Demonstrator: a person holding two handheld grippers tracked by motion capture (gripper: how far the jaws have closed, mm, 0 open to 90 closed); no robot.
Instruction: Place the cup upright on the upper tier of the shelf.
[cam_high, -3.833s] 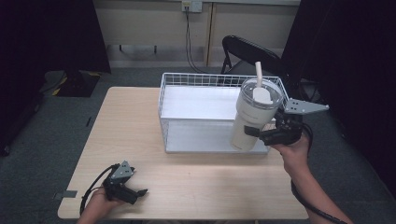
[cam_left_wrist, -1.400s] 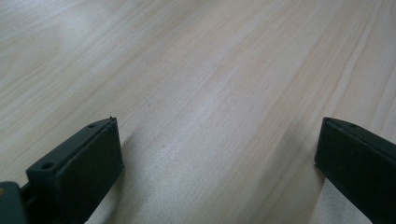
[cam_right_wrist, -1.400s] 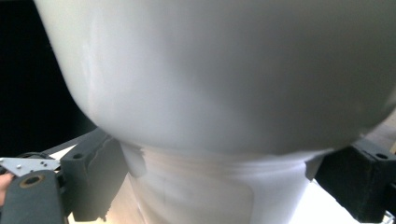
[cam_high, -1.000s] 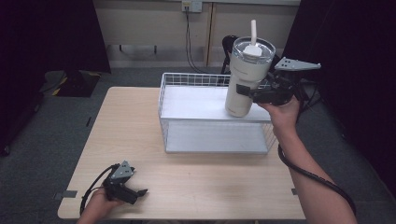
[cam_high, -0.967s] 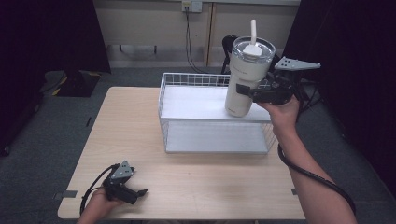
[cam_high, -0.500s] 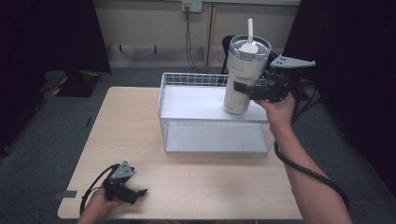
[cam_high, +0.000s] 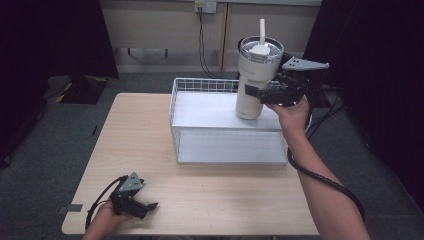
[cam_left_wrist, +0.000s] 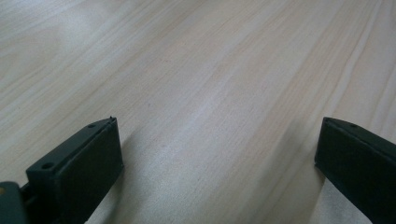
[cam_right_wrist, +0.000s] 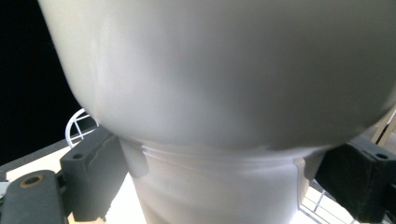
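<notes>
A cream tumbler (cam_high: 256, 80) with a clear lid and white straw hangs upright over the back right part of a white wire basket (cam_high: 176, 102). My right gripper (cam_high: 261, 92) is shut on the tumbler's lower body; in the right gripper view the two black jaws press the narrower base of the tumbler (cam_right_wrist: 219, 186) from both sides. At the table's front left, my left gripper (cam_high: 146, 207) rests on the wood, open. The left gripper view looks between its spread jaws at bare tabletop (cam_left_wrist: 205, 93).
The basket takes up the back right of the light wooden table (cam_high: 140, 140). A black chair stands behind the table near the wall. A cable trails from the right gripper past the table's right edge.
The right gripper has carried the tumbler up and back from the basket's front right corner, then slightly left over the basket. The left gripper has stayed put.
</notes>
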